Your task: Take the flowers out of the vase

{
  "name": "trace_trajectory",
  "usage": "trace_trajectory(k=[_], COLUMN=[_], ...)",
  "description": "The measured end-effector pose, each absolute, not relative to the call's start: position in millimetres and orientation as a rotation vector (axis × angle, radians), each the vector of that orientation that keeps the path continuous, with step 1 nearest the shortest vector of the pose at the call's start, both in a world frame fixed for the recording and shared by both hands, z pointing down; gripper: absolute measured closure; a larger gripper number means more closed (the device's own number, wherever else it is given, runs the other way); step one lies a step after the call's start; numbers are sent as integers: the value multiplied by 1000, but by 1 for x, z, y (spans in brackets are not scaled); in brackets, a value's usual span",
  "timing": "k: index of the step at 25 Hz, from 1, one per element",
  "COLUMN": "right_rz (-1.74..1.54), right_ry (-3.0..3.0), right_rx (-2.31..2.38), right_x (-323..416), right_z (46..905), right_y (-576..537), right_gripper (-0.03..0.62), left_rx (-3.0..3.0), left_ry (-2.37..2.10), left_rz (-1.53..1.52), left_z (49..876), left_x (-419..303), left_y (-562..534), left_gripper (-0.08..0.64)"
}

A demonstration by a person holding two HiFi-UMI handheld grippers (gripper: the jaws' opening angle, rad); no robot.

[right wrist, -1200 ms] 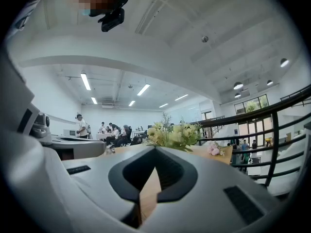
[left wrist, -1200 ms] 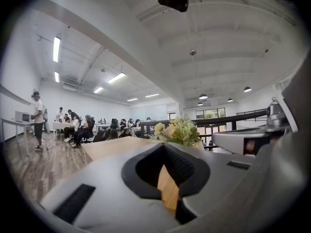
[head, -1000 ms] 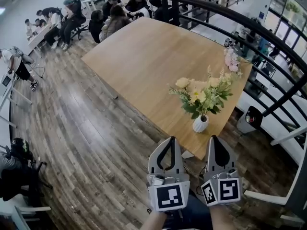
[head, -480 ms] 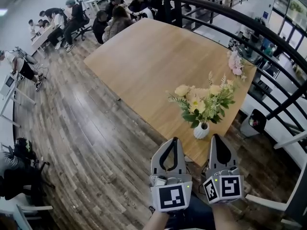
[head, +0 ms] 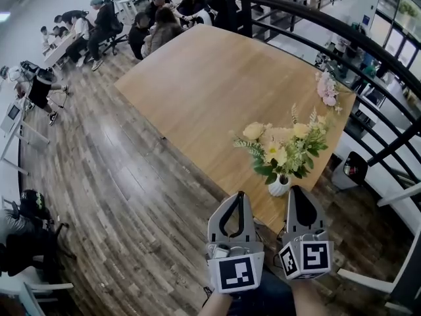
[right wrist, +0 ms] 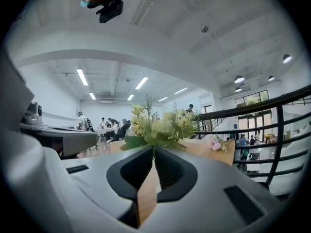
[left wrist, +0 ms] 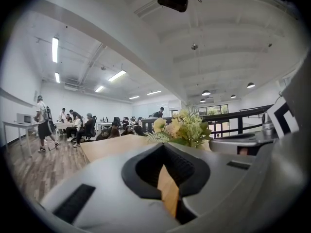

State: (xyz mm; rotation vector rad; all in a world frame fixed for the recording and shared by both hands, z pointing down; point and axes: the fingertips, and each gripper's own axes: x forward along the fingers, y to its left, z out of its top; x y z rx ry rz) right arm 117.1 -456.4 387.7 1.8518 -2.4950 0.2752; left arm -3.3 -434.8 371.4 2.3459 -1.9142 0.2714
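Observation:
A bunch of yellow and cream flowers (head: 283, 143) with green leaves stands upright in a small white ribbed vase (head: 279, 185) near the front edge of the wooden table (head: 197, 78). My left gripper (head: 237, 196) hovers just short of that edge, left of the vase, its jaws shut and empty. My right gripper (head: 299, 191) is close beside the vase on its right; its jaws are opening, a narrow slit shows and nothing is between them. In the left gripper view the flowers (left wrist: 182, 127) rise beyond the jaw tips (left wrist: 165, 145). The right gripper view shows the flowers (right wrist: 155, 125) straight ahead of the slit (right wrist: 153, 152).
A pink flower bunch (head: 327, 87) lies on the table's far right edge. A black railing (head: 368, 51) curves round the right side, with a black bin (head: 352, 170) below it. People sit at desks (head: 131, 18) beyond the far end. Wooden floor (head: 118, 176) lies on the left.
Both grippers have come nearer to the vase, which now sits lower in the head view. The right jaws have parted slightly.

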Motion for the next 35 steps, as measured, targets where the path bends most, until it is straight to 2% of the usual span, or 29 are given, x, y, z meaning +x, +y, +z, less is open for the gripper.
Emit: trace_trajectory(k=[20, 23, 28, 30, 35], right_rz=[278, 272, 293, 303, 311], right_ry=[-2331, -2334, -2329, -2324, -2333], right_rx=[1866, 1850, 1838, 1829, 1787], right_x=[122, 121, 121, 121, 117], right_z=[429, 437, 448, 451, 458], right_y=[-485, -487, -491, -494, -501], right_gripper=[546, 492, 486, 440, 439], left_rx=[2339, 2340, 2331, 2325, 2320], left_ry=[-1828, -1824, -1816, -1818, -1810], left_rz=[333, 346, 361, 360, 369], left_z=[402, 407, 413, 414, 417], left_x=[-13, -14, -16, -18, -22], left_y=[-468, -470, -471, -471, -471], left_gripper=[528, 528, 528, 528, 528])
